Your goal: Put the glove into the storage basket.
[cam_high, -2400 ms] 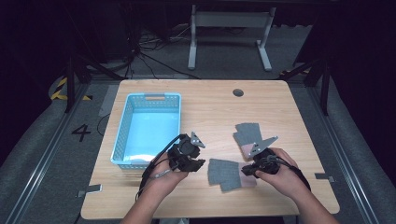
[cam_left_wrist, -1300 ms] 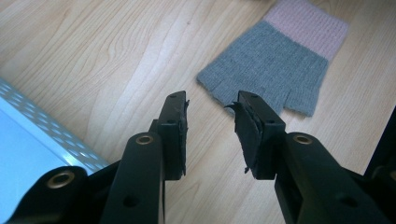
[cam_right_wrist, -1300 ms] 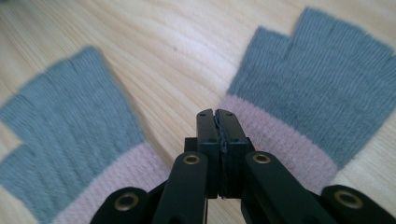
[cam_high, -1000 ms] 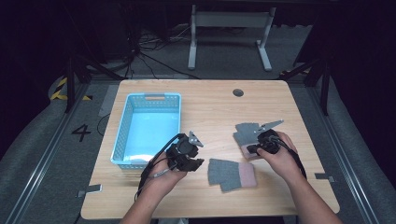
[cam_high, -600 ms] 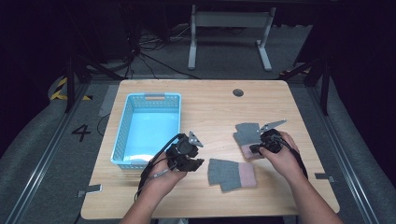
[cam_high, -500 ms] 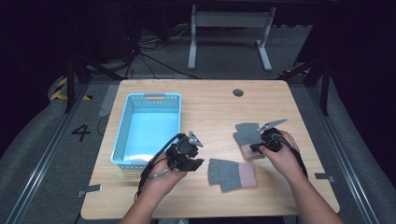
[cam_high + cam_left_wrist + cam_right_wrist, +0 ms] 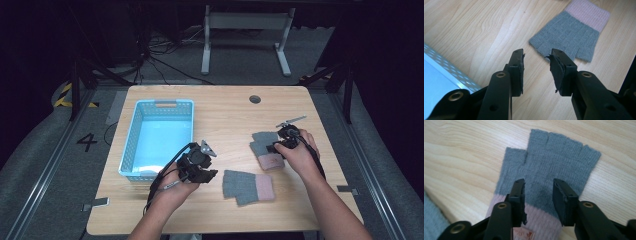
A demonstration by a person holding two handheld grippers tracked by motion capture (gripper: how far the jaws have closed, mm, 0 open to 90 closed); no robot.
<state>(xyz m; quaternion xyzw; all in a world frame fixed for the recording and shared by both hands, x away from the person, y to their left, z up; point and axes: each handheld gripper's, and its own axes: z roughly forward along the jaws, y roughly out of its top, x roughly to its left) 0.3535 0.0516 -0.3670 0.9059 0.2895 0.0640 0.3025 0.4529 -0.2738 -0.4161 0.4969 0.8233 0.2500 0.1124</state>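
Note:
Two grey fingerless gloves with pink cuffs lie flat on the wooden table [image 7: 225, 115]. The near glove [image 7: 247, 186] [image 7: 571, 35] rests by the front edge, just right of my left gripper [image 7: 212, 172] [image 7: 536, 70], which is open and holds nothing. The far glove [image 7: 262, 146] [image 7: 551, 170] lies farther right. My right gripper [image 7: 272, 148] [image 7: 537, 195] hovers over it, open, with the jaws above the seam between the grey knit and the pink cuff. A small reddish label [image 7: 524, 234] shows on that cuff.
A light-blue plastic basket [image 7: 131, 135], nothing inside, stands on the left half of the table. A round cable hole [image 7: 255, 99] sits near the far edge. Beyond the table stand a metal frame's legs [image 7: 245, 40] and loose cables on dark floor.
My right gripper has moved from the near glove up and right to the far glove and now sits low over it. The left gripper and both gloves have stayed put.

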